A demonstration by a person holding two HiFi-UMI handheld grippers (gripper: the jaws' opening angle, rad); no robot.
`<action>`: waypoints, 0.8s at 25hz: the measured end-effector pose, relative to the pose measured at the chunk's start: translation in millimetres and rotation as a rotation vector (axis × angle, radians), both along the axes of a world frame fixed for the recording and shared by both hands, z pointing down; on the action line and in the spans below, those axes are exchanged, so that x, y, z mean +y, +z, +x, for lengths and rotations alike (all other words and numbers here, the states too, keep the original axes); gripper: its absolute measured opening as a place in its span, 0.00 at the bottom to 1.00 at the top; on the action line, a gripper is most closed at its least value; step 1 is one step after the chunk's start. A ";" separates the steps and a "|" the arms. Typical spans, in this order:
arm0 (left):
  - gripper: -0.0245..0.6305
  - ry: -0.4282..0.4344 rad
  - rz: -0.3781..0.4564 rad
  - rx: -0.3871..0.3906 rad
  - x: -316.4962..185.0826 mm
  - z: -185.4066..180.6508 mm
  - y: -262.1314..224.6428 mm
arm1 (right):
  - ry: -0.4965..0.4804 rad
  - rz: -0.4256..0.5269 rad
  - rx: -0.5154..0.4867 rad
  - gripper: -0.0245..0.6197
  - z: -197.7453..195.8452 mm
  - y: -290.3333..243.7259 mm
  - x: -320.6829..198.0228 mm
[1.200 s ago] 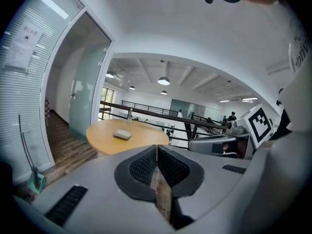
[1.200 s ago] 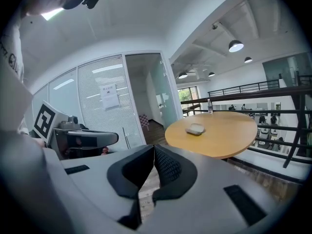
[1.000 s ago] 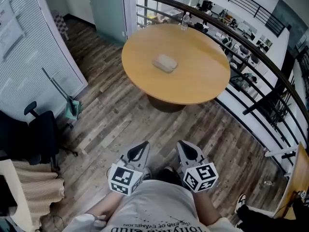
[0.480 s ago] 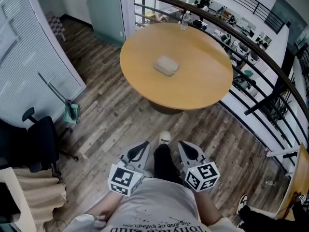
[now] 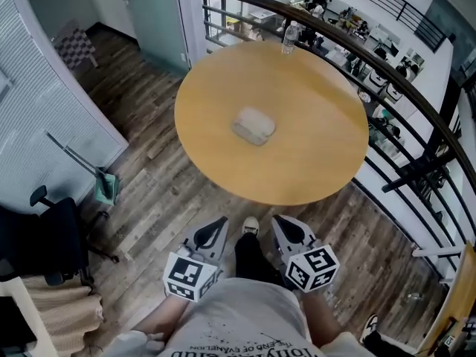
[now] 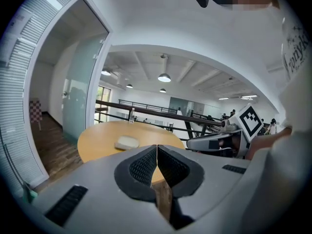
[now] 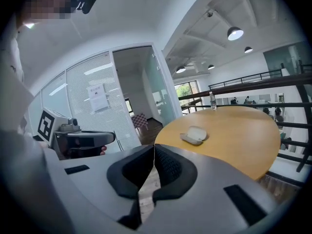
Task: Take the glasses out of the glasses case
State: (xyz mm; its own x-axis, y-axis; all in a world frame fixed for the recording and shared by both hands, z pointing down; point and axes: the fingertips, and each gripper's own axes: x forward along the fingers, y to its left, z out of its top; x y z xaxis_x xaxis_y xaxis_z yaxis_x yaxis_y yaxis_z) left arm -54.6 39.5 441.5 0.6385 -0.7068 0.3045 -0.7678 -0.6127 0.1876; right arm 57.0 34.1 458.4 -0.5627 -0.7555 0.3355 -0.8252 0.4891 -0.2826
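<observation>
A pale grey glasses case (image 5: 253, 126) lies closed near the middle of the round wooden table (image 5: 320, 162); it also shows in the left gripper view (image 6: 127, 142) and the right gripper view (image 7: 193, 135). My left gripper (image 5: 216, 230) and right gripper (image 5: 283, 228) are held close to my body, well short of the table's near edge. Both are shut with nothing between the jaws, the pads meeting in the left gripper view (image 6: 157, 161) and the right gripper view (image 7: 154, 162). No glasses are visible.
A clear water bottle (image 5: 288, 37) stands at the table's far edge. A dark metal railing (image 5: 416, 125) curves behind and right of the table. A black office chair (image 5: 52, 233) and a broom with dustpan (image 5: 97, 177) sit at the left. A shoe (image 5: 251, 226) shows between the grippers.
I have walked toward the table: the table and case now lie closer and lower in the head view. Both grippers stay shut in the same place by my body.
</observation>
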 end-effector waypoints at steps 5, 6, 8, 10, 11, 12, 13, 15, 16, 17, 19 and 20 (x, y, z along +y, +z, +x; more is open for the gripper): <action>0.07 -0.006 0.000 0.008 -18.7 15.8 -10.1 | -0.058 -0.017 0.028 0.08 6.3 -9.3 -17.3; 0.07 -0.008 0.001 0.004 -18.0 22.2 -13.2 | -0.061 -0.019 0.034 0.08 13.0 -10.3 -16.1; 0.07 -0.018 0.005 -0.002 -32.8 32.7 -15.4 | -0.059 -0.021 0.039 0.08 26.6 -6.8 -29.1; 0.07 -0.029 0.007 -0.003 -62.8 36.1 -13.4 | -0.057 -0.022 0.024 0.08 32.7 -0.8 -58.1; 0.07 -0.035 0.005 -0.003 -76.7 36.6 -12.8 | -0.060 -0.023 0.017 0.08 34.1 0.6 -72.1; 0.07 -0.043 0.002 -0.004 -86.9 37.6 -13.4 | -0.066 -0.025 0.014 0.08 35.9 0.1 -82.9; 0.07 -0.052 -0.003 -0.005 -92.4 39.5 -15.2 | -0.074 -0.028 0.015 0.08 38.6 -2.2 -89.4; 0.07 -0.072 -0.012 -0.009 -88.5 46.1 -21.1 | -0.094 -0.028 0.015 0.08 46.6 -9.7 -88.2; 0.07 -0.081 -0.015 -0.012 -81.2 50.1 -24.4 | -0.103 -0.024 0.015 0.08 51.1 -13.7 -82.0; 0.07 -0.088 -0.017 -0.013 -72.8 53.3 -27.1 | -0.111 -0.020 0.016 0.08 54.7 -16.7 -74.1; 0.07 -0.097 -0.023 -0.015 -61.3 55.3 -29.5 | -0.130 -0.017 0.014 0.08 56.1 -19.7 -62.3; 0.07 -0.100 -0.026 -0.016 -60.3 54.5 -29.3 | -0.138 -0.018 0.008 0.08 54.8 -20.2 -60.9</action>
State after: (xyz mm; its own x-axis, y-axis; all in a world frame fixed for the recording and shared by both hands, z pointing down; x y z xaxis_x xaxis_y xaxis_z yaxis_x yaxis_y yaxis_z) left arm 0.0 -20.8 412.2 0.5604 -0.7583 0.3330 -0.8276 -0.5281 0.1901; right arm 111.8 -26.7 438.2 -0.6584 -0.6647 0.3531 -0.7524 0.5933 -0.2861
